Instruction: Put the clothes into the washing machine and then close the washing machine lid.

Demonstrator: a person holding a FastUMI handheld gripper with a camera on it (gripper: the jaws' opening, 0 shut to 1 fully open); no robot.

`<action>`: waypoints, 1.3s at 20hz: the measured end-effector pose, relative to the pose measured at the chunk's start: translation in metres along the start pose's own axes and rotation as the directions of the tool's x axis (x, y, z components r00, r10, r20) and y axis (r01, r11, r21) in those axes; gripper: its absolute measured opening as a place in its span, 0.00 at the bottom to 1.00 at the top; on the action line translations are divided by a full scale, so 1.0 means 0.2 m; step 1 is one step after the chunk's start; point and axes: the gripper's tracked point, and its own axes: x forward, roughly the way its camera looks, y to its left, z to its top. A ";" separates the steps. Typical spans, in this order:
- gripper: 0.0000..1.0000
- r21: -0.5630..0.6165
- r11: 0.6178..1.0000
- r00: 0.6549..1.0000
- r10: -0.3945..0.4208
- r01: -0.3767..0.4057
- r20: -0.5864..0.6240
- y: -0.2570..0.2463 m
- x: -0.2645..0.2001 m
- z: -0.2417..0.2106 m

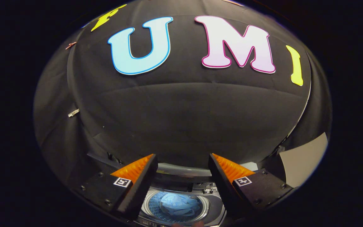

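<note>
One washing machine (pixel 214 206) sits below the spread, empty gripper (pixel 181 162); one blue garment (pixel 180 205) lies bunched in its drum, machine's body hidden by the fingers.

Black cloth wall (pixel 181 116) — perhaps a pale panel (pixel 304 157) alongside

washing machine (pixel 181 205) partly hidden behind fingers (pixel 137 186), front cut off

Spread, empty fingers (pixel 181 164) hang above the washing machine (pixel 214 206), clothes (pixel 180 205) inside.
</note>
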 end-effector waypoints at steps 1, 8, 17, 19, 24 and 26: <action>1.00 0.002 1.000 1.000 0.004 -0.004 0.000 0.00 -0.03 -0.02; 1.00 -0.005 1.000 1.000 0.023 -0.023 0.002 0.03 -0.20 -0.22; 1.00 -0.051 0.995 0.989 0.073 -0.080 -0.130 0.04 -0.37 -0.57; 1.00 -0.058 0.994 0.989 0.083 -0.091 -0.125 0.04 -0.41 -0.60; 1.00 -0.057 0.990 0.990 0.121 -0.126 -0.078 0.07 -0.57 -0.61; 1.00 -0.066 0.990 0.991 0.124 -0.127 -0.050 0.05 -0.67 -0.57</action>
